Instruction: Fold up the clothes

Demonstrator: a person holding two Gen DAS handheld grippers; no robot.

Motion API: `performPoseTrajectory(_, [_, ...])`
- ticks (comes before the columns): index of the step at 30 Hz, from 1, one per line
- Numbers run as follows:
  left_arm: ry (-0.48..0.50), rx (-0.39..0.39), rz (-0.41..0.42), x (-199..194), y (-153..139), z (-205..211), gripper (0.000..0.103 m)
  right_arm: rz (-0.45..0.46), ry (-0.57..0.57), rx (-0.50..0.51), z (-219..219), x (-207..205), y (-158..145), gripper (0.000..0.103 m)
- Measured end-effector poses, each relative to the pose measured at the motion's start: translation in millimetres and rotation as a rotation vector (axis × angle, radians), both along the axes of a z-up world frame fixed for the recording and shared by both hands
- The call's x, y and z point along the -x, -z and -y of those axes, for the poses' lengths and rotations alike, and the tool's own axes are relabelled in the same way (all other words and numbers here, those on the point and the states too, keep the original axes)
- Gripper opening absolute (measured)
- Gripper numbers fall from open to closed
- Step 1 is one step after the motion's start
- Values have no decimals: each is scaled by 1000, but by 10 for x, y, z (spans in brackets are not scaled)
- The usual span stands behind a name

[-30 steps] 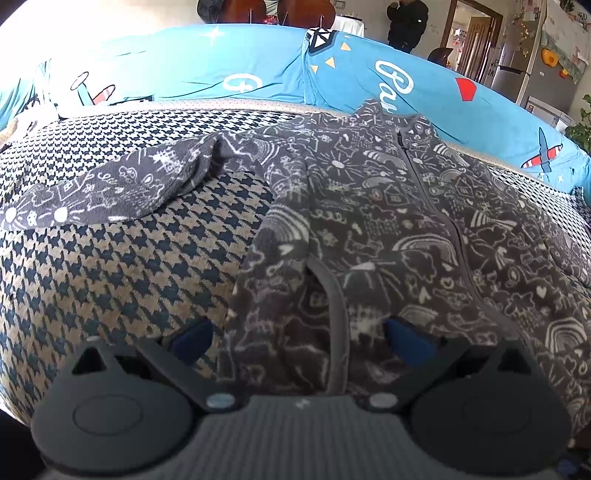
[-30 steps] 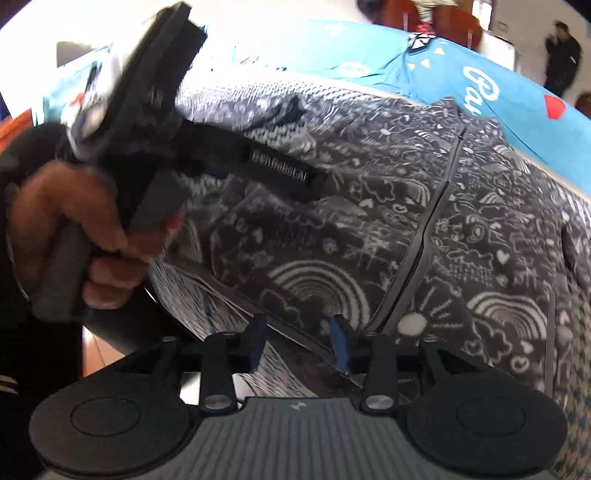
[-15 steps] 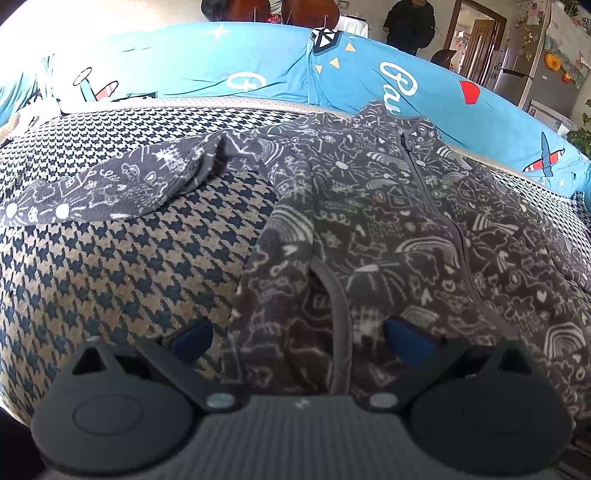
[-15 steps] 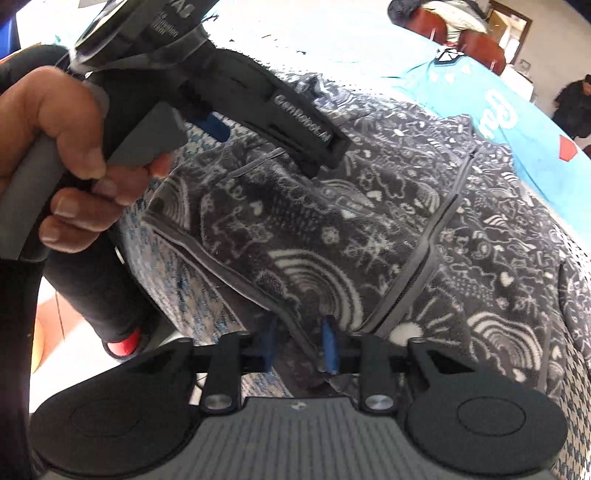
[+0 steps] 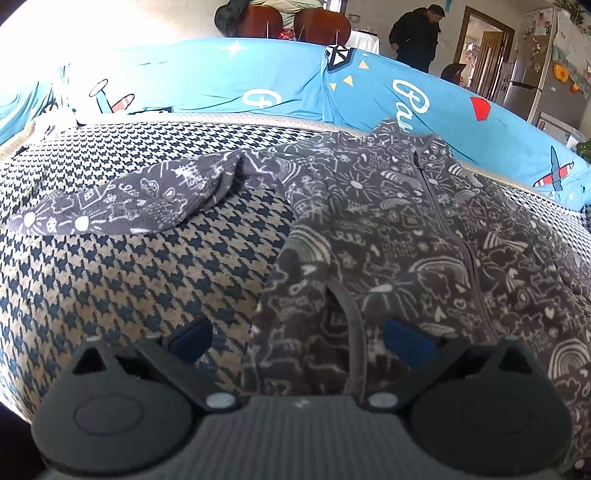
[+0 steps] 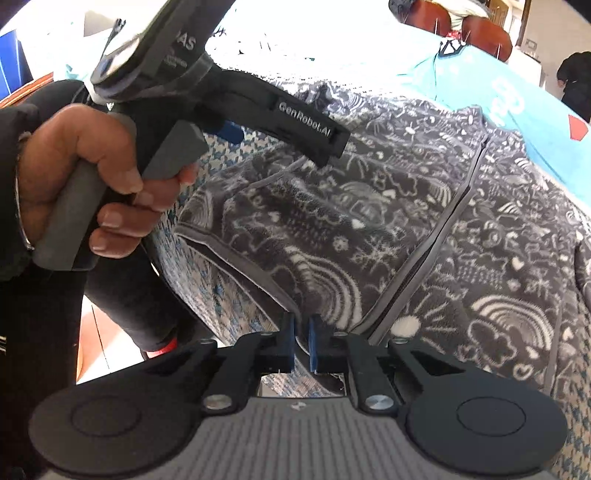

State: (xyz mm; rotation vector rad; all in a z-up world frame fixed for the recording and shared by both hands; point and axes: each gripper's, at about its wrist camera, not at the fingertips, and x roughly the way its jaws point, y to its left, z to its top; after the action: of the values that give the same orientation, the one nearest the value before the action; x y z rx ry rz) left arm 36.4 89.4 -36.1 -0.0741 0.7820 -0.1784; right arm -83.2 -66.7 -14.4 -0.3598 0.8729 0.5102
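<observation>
A dark grey zip jacket [image 5: 399, 229] with white doodle print lies spread on a houndstooth sofa cover [image 5: 110, 280], one sleeve [image 5: 122, 203] stretched out to the left. My left gripper [image 5: 299, 338] is open, its blue pads straddling the jacket's left bottom corner and pocket seam. My right gripper [image 6: 301, 341] is shut on the jacket's grey bottom hem [image 6: 255, 273], close to the zip's lower end. The jacket [image 6: 406, 236] fills the right wrist view, where a hand [image 6: 92, 177] holds the left gripper's handle above the jacket's left side.
Blue printed cushions [image 5: 229, 88] run along the sofa back. Behind them stand brown chairs [image 5: 295, 22], a person in dark clothes [image 5: 417, 33], a doorway and a fridge [image 5: 532, 70]. In the right wrist view, floor [image 6: 107, 336] and a dark-clothed leg lie below the sofa's front edge.
My right gripper's fingers have come together on the jacket's bottom hem. The left gripper has stayed open over the left corner and hardly moved.
</observation>
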Motion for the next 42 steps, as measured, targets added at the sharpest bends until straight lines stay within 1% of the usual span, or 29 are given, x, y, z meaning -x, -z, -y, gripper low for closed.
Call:
performPoseTrajectory(1, [2,-10,-2,-4,13,14,103,-10,0,2,-3,-11,33,10])
performPoseTrajectory(2, [3,-26,-6,-9,30,32,103,-56,-4,-20,0,-31,87,4])
performPoseTrajectory(3, [0,-48,-11,-17,45,53,103,-120,-10,-53,6,-55,153,4])
performPoseTrajectory(4, [-4,-62,-17,-23,61,65,103,-155,-10,-65,-5,-56,216,4])
performPoseTrajectory(5, [-9,-74,-24,-28,76,74,103,-147,-15,-40,-41,-27,260,4])
performPoseTrajectory(6, [-12,-74,-31,-31,88,71,103,-116,-37,-9,-84,13,269,4])
performPoseTrajectory(7, [-14,-72,-37,-36,95,63,103,-92,-60,-4,-106,42,246,4])
performPoseTrajectory(9, [-20,-83,-38,-40,107,59,103,-72,-64,-38,-84,51,177,4])
performPoseTrajectory(13, [-27,-100,-31,-13,115,50,103,-68,-19,-84,13,16,124,4])
performPoseTrajectory(19, [-35,-77,-55,-31,148,0,103,-34,19,-186,159,8,-36,6])
performPoseTrajectory(25, [-24,-100,-45,-11,171,26,103,6,80,-297,311,-32,-211,9])
performPoseTrajectory(32, [-25,-110,-40,-3,180,46,103,64,210,-309,516,-141,-392,11])
performPoseTrajectory(33, [-25,-111,-39,-2,181,48,103,71,234,-294,550,-190,-409,16])
performPoseTrajectory(35, [-26,-113,-39,-1,181,51,103,90,272,-257,626,-294,-446,22])
performPoseTrajectory(36, [-27,-114,-38,0,180,53,103,100,284,-241,672,-347,-466,23])
performPoseTrajectory(38, [-29,-115,-36,3,181,54,103,108,306,-224,803,-453,-502,23])
performPoseTrajectory(42, [-31,-116,-34,10,184,55,103,84,340,-193,984,-746,-516,23])
